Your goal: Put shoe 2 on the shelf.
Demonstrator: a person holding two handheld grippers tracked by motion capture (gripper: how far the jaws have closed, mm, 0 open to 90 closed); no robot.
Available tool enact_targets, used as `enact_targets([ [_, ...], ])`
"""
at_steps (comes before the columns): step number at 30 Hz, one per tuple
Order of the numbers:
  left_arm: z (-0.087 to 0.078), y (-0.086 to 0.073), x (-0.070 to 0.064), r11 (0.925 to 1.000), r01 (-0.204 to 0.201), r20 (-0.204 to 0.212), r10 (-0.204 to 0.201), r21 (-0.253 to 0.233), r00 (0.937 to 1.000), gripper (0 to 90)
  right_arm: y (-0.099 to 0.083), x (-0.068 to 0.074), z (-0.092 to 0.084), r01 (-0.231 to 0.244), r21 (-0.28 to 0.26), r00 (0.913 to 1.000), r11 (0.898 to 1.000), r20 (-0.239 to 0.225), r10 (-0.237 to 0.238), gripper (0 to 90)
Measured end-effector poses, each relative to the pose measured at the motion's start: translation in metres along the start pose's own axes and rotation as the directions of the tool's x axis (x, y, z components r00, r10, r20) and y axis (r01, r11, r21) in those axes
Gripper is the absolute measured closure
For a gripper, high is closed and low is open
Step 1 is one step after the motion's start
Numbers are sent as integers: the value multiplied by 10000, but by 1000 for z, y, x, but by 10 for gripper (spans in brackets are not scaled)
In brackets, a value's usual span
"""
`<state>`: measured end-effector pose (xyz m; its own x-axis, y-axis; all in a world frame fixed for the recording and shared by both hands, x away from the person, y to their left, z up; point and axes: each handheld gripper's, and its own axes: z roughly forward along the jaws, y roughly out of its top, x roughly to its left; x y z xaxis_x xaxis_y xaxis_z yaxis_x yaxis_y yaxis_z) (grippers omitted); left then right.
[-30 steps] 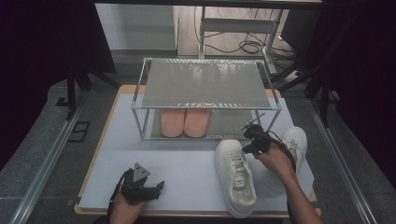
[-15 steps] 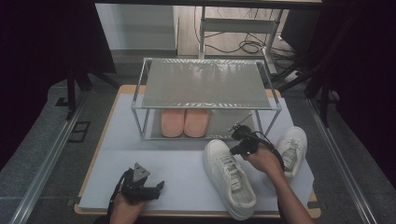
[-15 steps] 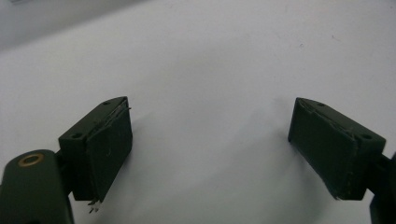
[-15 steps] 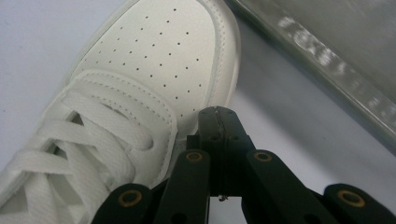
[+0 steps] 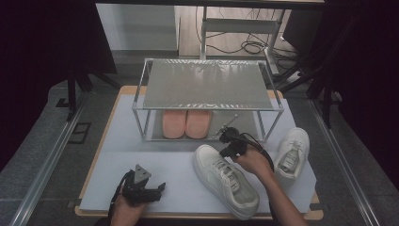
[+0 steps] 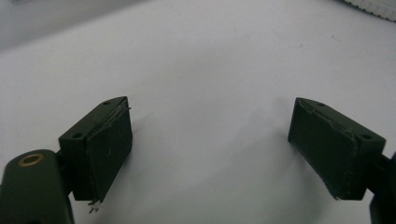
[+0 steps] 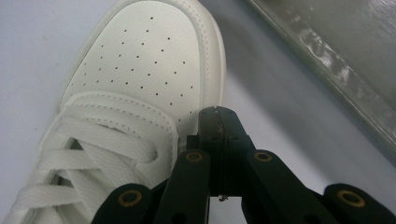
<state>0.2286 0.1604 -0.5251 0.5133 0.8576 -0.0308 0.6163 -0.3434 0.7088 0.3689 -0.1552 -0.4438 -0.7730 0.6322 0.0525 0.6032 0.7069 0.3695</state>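
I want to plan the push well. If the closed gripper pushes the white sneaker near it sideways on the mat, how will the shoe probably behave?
The white sneaker lies flat on its broad sole, so it should slide or pivot, not tip. Its upper looks padded and may dent slightly under the shut right gripper. The laces look loose and floppy.

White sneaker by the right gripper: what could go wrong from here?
The right gripper is shut, jaws together beside the white sneaker's toe, not clamped on it; a push could twist the shoe rather than carry it. The rack post stands close, so it might get bumped.
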Motion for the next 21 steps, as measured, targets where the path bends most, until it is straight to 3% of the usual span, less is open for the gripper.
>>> enact_targets([
  [17, 0, 0, 0, 10000, 7, -13, -7, -30, 10000, 137, 18, 22, 11, 532, -108, 9977, 9985, -418, -536, 900],
  [21, 0, 0, 0, 10000, 7, -16, -7, -34, 10000, 138, 18, 20, 12, 439, -114, 9979, 9990, -467, -444, 898],
])
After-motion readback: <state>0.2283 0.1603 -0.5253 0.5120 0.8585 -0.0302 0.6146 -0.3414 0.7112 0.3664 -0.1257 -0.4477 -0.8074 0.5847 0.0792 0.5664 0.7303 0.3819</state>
